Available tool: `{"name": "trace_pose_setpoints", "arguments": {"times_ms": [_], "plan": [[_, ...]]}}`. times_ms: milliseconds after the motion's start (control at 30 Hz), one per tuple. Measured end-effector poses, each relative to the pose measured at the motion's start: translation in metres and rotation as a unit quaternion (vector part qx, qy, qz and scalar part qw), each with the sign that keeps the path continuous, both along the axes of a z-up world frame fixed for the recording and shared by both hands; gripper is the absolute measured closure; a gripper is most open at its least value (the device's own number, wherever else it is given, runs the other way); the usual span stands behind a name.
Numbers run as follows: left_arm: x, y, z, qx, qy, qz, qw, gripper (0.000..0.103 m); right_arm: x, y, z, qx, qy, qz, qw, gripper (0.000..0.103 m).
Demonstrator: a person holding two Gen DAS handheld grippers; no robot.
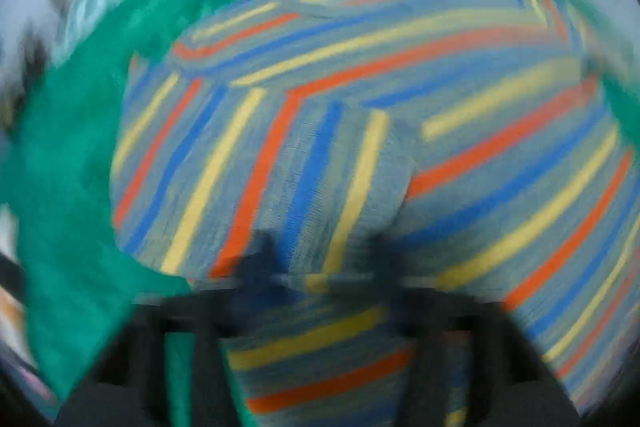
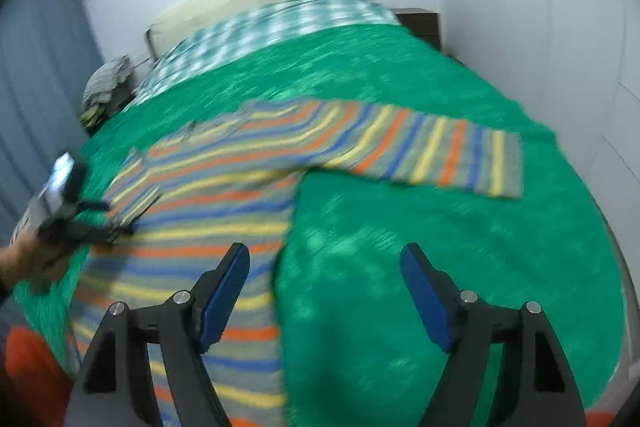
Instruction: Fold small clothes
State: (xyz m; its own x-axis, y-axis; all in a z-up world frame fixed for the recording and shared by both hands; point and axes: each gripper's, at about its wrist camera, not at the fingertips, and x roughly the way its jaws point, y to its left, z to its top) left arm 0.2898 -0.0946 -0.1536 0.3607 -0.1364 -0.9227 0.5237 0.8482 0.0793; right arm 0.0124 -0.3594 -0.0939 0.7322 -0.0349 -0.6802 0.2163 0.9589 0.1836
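Folding a striped sweater point(image 2: 208, 195) lying flat on a green blanket point(image 2: 400, 267). Left gripper point(image 2: 120, 223) folding one sleeve over the body, apparently pinching its cuff; blur hiding the jaws, so cannot tell for certain. Right gripper point(image 2: 324, 291) hovering spread wide, holding nothing, above the sweater's edge. Other sleeve point(image 2: 440, 155) lying outstretched, unfolded. Judging the task as early: second sleeve and body folds remaining.
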Motion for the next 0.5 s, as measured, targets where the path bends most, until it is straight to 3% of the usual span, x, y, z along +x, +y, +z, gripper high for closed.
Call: {"name": "trace_pose_setpoints", "arguments": {"times_ms": [67, 100, 167, 233, 267, 300, 333, 433, 500], "plan": [[0.008, 0.031, 0.023, -0.071, -0.003, 0.056, 0.9959, 0.099, 0.001, 0.010, -0.005, -0.004, 0.003, 0.020, 1.000, 0.026], [0.012, 0.054, 0.038, -0.106, -0.014, 0.095, 0.9897, 0.099, 0.002, 0.014, -0.005, -0.016, 0.001, 0.028, 0.999, 0.026], [0.020, 0.113, 0.059, -0.166, -0.027, 0.189, 0.9675, 0.099, 0.005, 0.018, -0.006, -0.040, -0.004, 0.037, 0.998, 0.026], [0.029, 0.182, 0.064, -0.192, -0.036, 0.309, 0.9306, 0.099, 0.004, 0.018, -0.010, -0.036, -0.002, 0.037, 0.999, 0.026], [0.033, 0.216, 0.059, -0.183, -0.038, 0.369, 0.9107, 0.100, 0.004, 0.016, -0.012, -0.028, 0.000, 0.037, 0.999, 0.026], [0.037, 0.239, 0.051, -0.161, -0.037, 0.409, 0.8976, 0.100, 0.004, 0.015, -0.015, -0.020, 0.004, 0.038, 0.999, 0.026], [0.039, 0.253, 0.044, -0.149, -0.033, 0.428, 0.8908, 0.100, 0.006, 0.014, -0.019, -0.012, 0.011, 0.038, 0.999, 0.026], [0.046, 0.276, 0.021, -0.110, -0.018, 0.459, 0.8812, 0.101, 0.008, 0.017, -0.027, -0.005, 0.025, 0.042, 0.999, 0.026], [0.050, 0.279, 0.011, -0.105, -0.011, 0.469, 0.8770, 0.101, 0.008, 0.019, -0.030, -0.010, 0.031, 0.042, 0.999, 0.026]]}}
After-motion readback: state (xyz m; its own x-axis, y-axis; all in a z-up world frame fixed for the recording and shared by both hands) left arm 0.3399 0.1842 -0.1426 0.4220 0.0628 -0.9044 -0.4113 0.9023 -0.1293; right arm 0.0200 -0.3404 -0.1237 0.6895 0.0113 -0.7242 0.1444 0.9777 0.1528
